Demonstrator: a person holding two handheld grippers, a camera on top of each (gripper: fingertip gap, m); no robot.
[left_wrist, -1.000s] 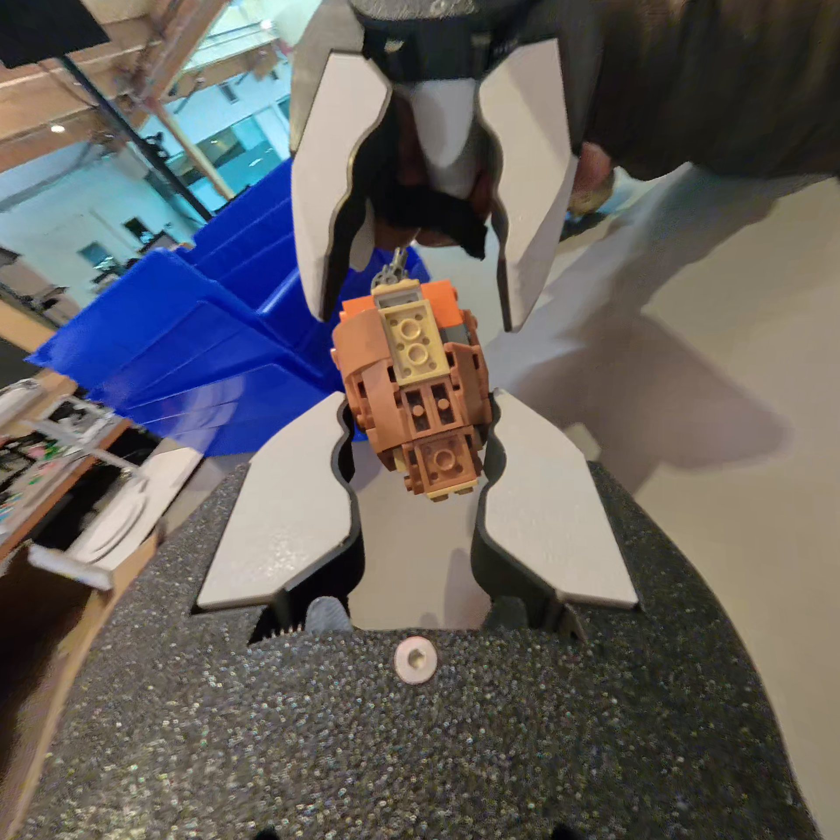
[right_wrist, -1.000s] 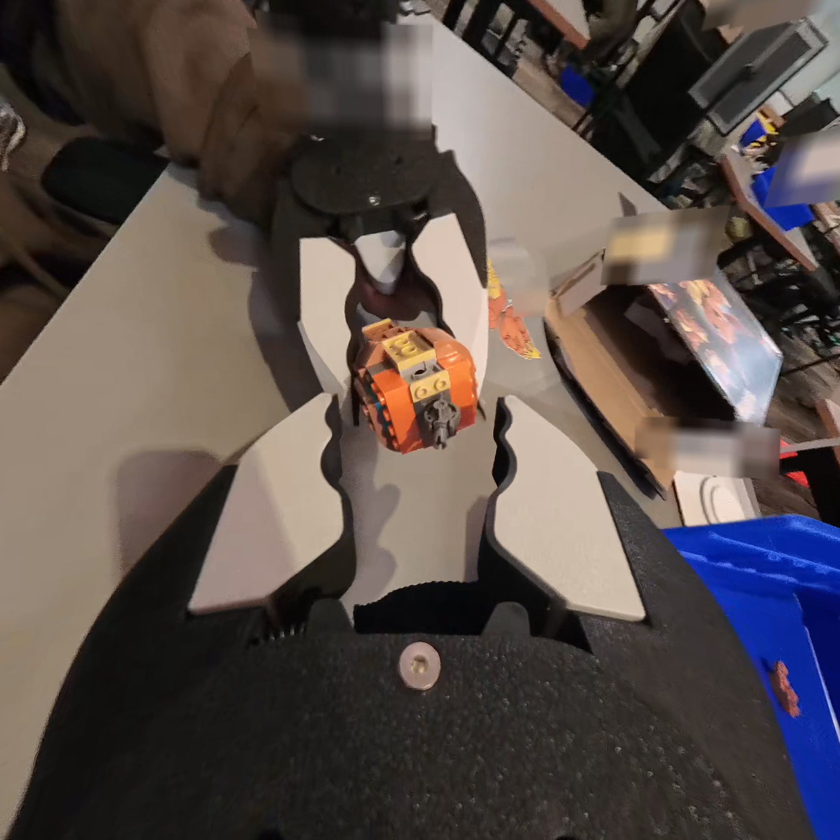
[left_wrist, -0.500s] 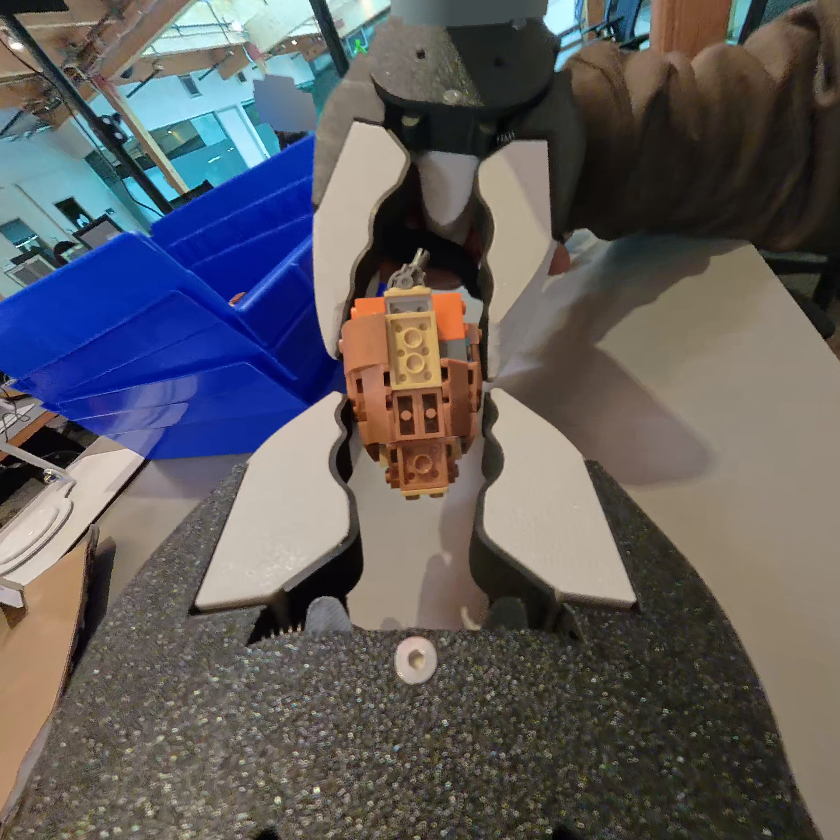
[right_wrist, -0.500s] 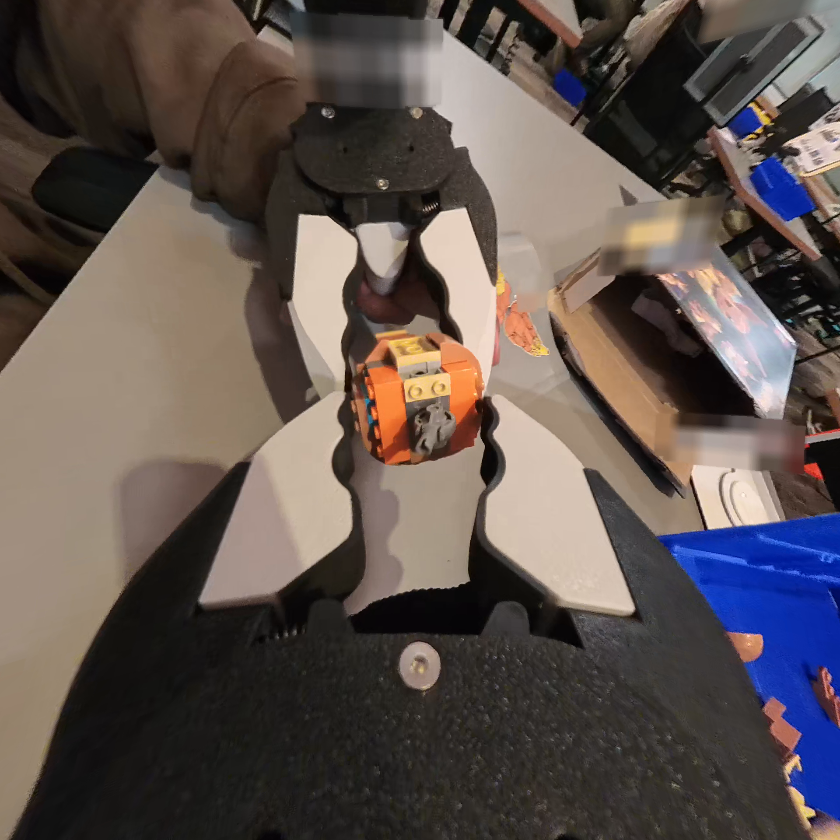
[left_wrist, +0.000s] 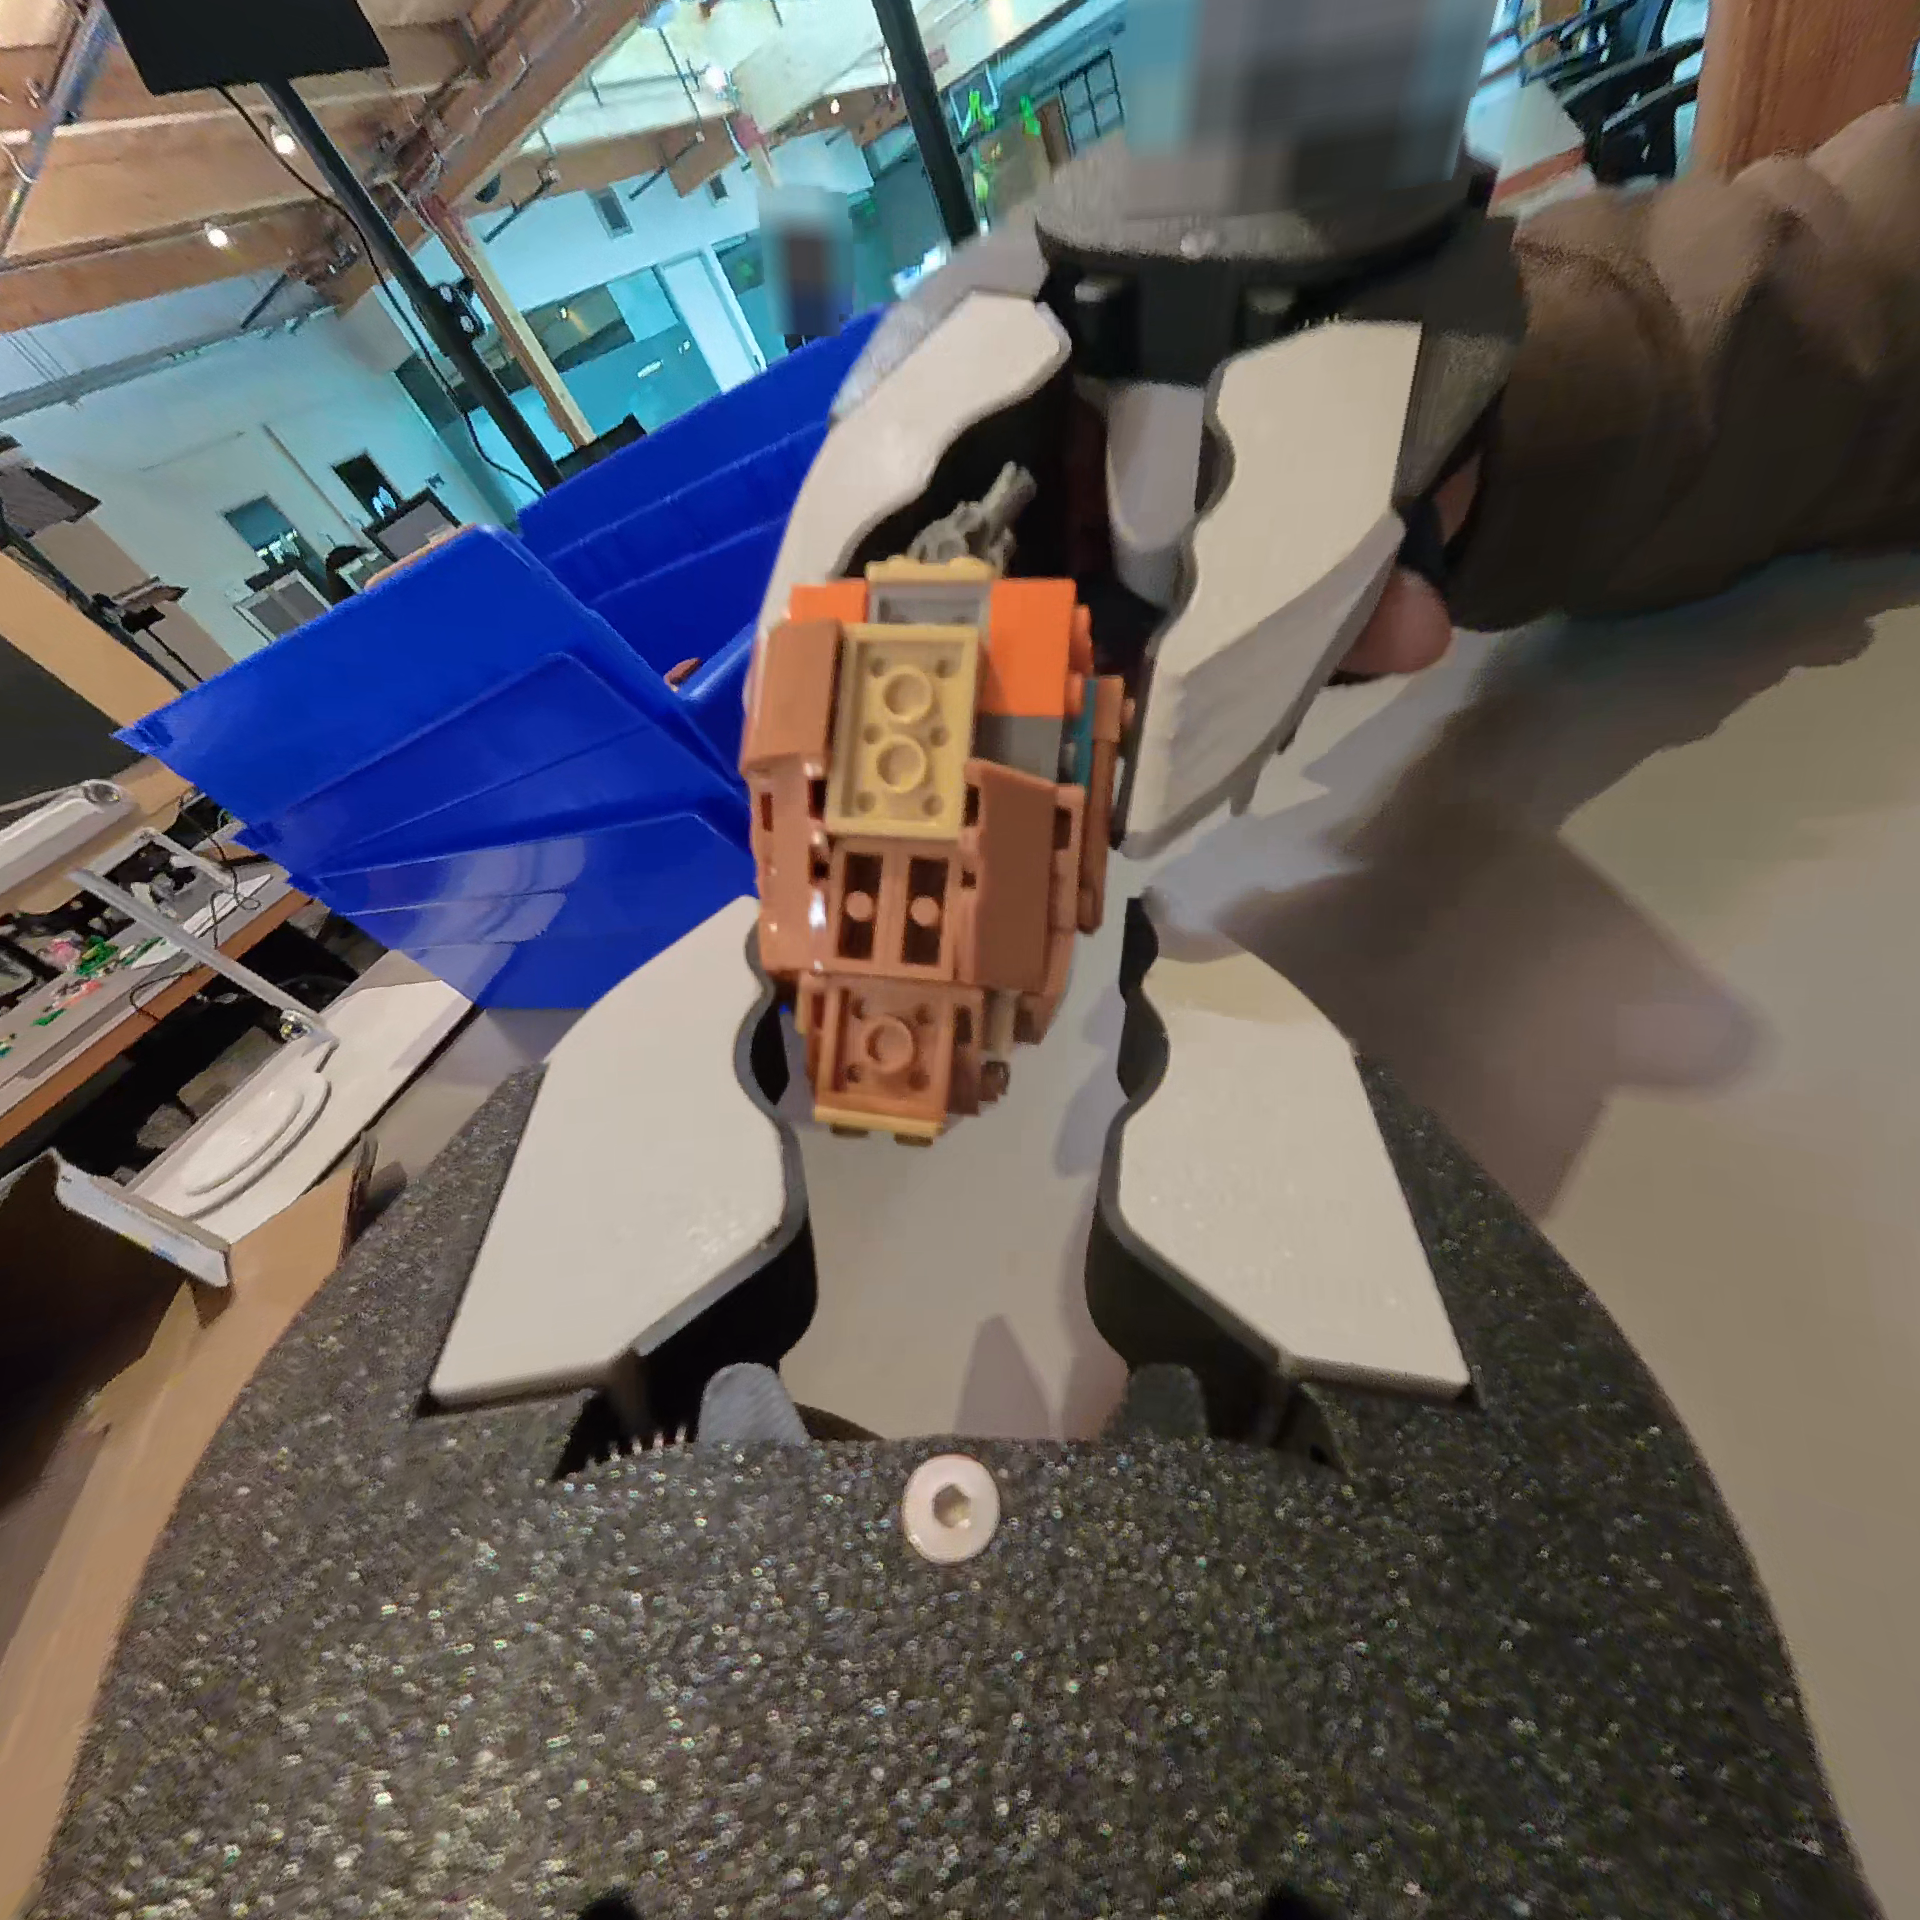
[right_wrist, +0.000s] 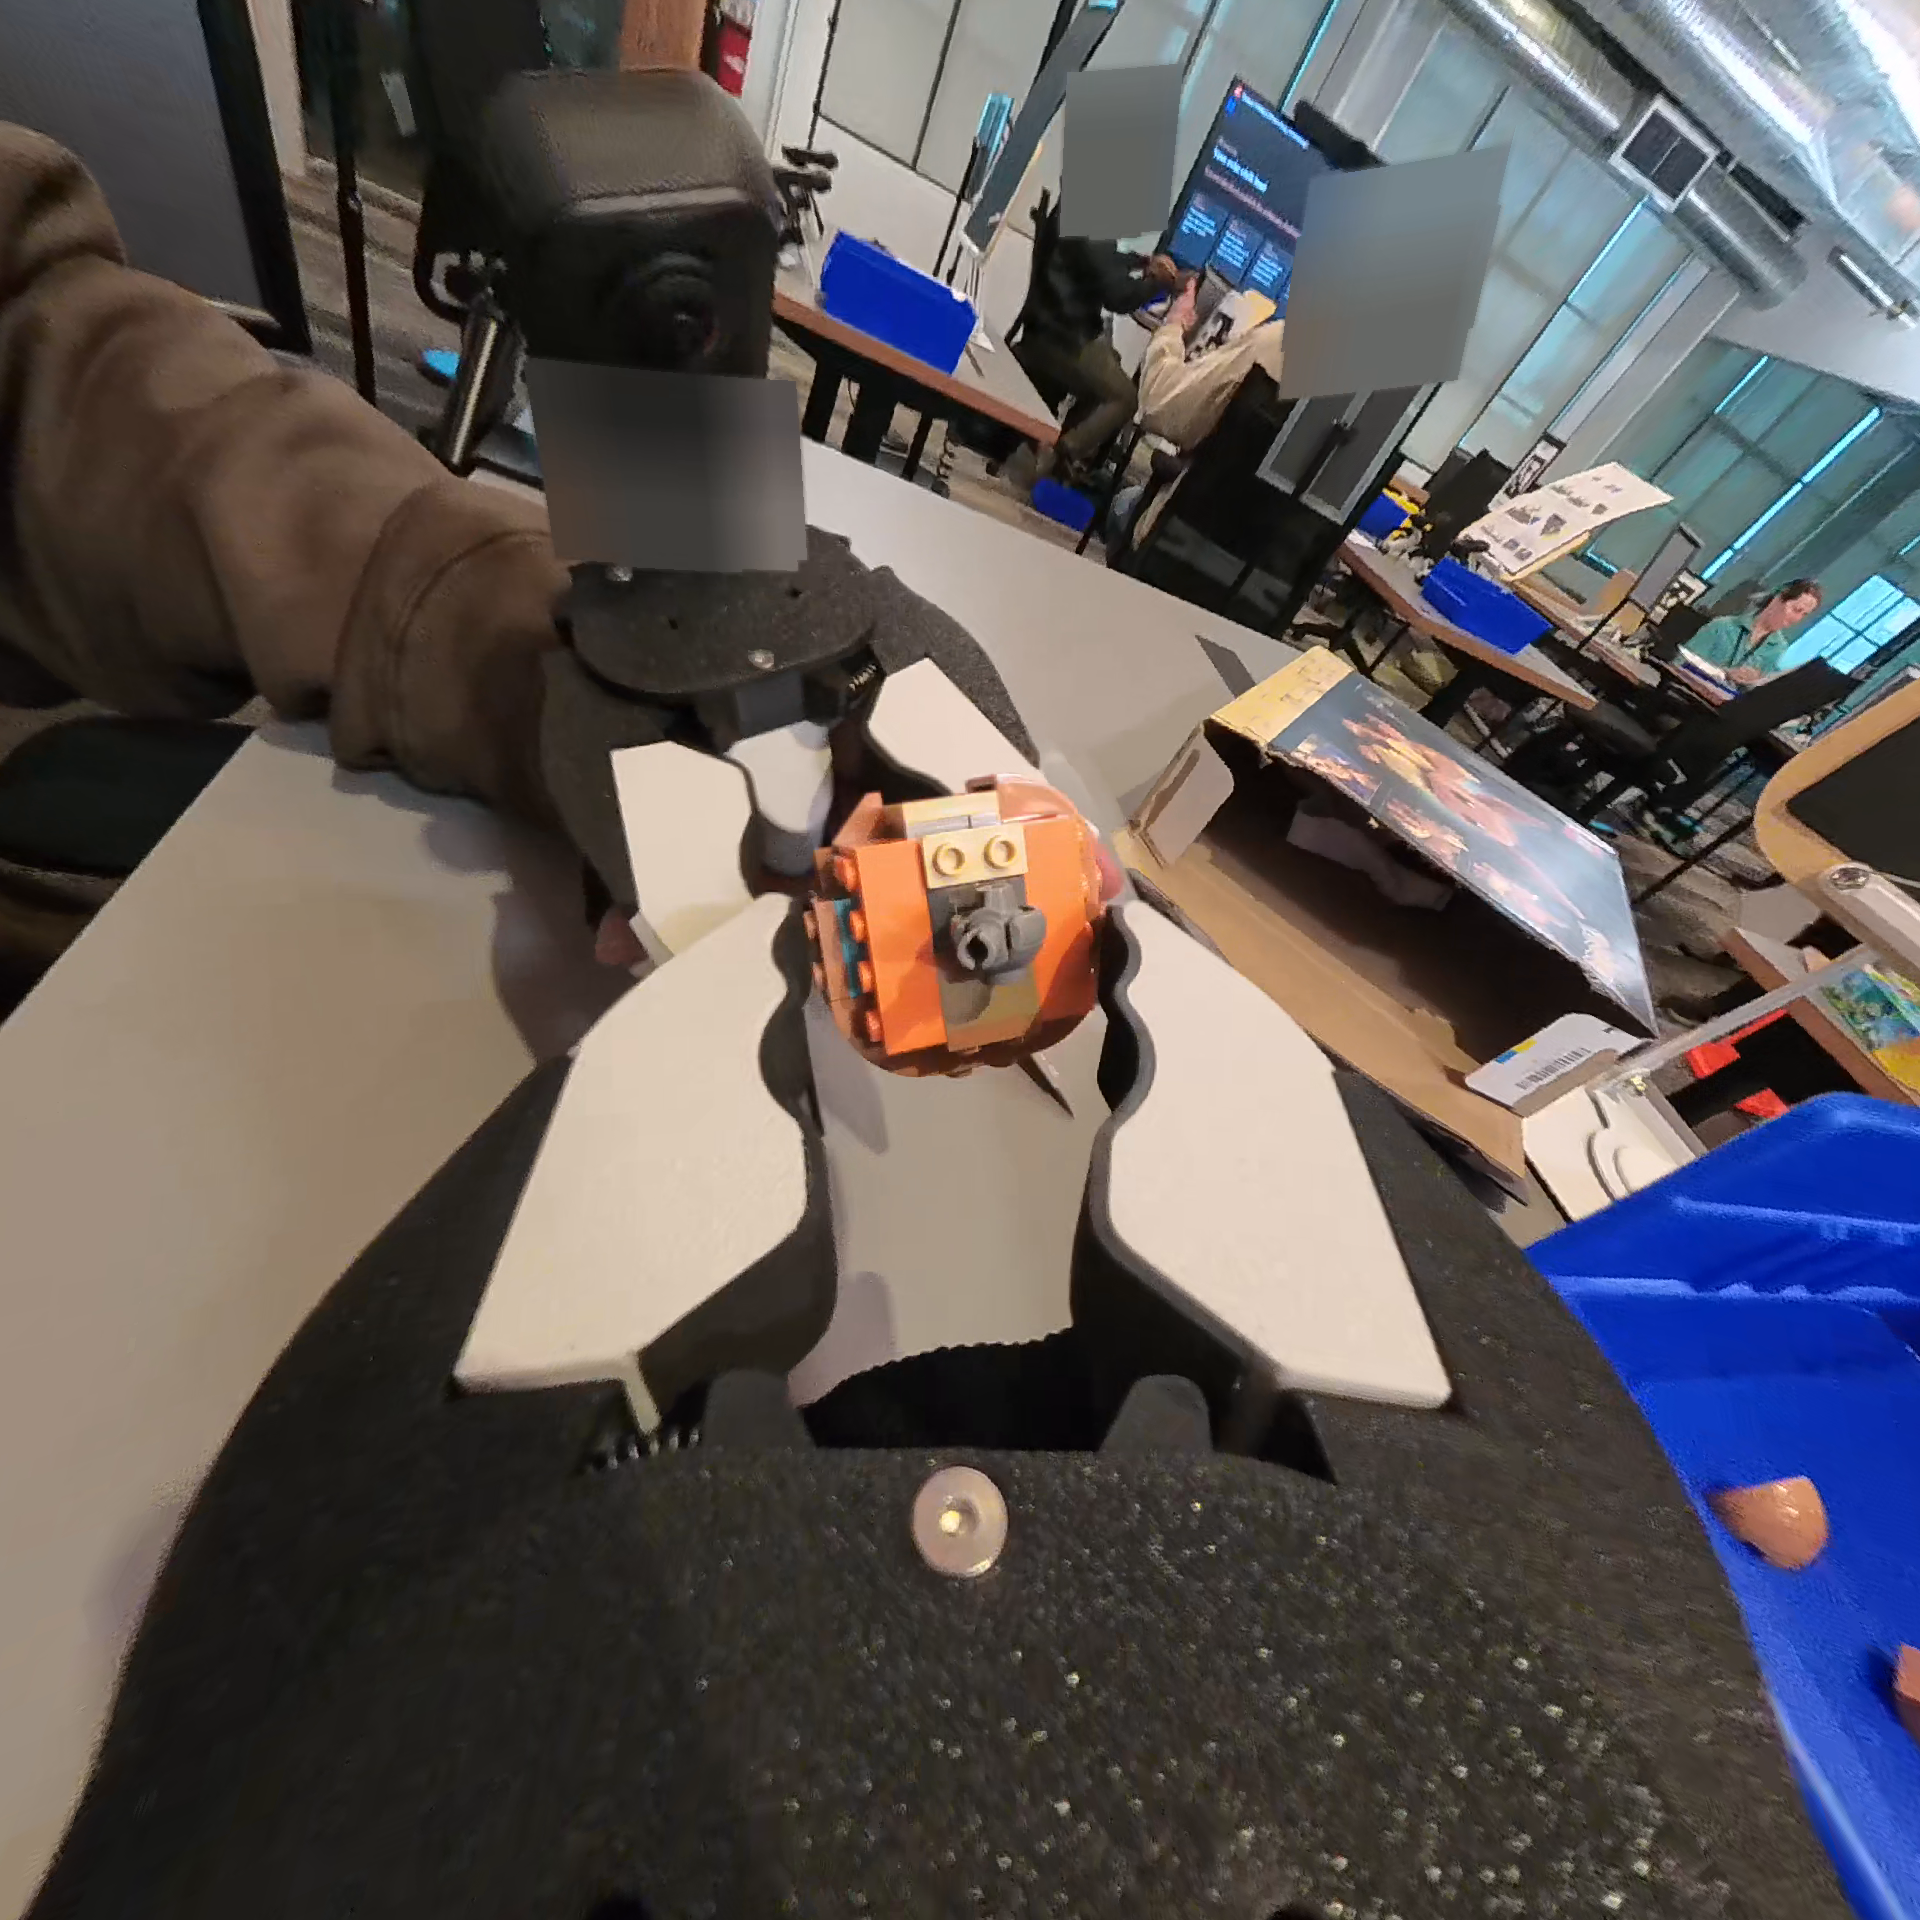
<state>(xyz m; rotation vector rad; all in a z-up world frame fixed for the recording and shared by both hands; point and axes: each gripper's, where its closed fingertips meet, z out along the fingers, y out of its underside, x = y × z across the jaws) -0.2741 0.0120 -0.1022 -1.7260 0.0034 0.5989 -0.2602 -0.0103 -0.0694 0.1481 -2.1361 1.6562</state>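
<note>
I hold my two grippers over a pale grey table (right_wrist: 239, 935) in a big room with wooden beams, tall windows and more desks far back at 1 o'clock, where people sit. Between the grippers, up off the table, is a round ball of toy bricks (left_wrist: 914, 831), brown and orange with a tan plate on it. In the left wrist view my left gripper (left_wrist: 935, 997) has the brown end of the ball right between its finger tips; the left finger touches it, but I cannot tell if the right finger does, so I cannot tell if it is squeezing. My right gripper (right_wrist: 951, 971) meets the ball from the other side, and the orange end with a small grey knob sits snug between its tips, so it looks clamped on it. Blue bins (left_wrist: 499, 769) stand at 10 o'clock of the left gripper, close to the table's far edge. A blue bin (right_wrist: 1745, 1382) with small brown bits is at 4 o'clock of the right gripper, and an open cardboard box (right_wrist: 1382, 914) lies at 2 o'clock. The table at 9 o'clock looks bare.
</note>
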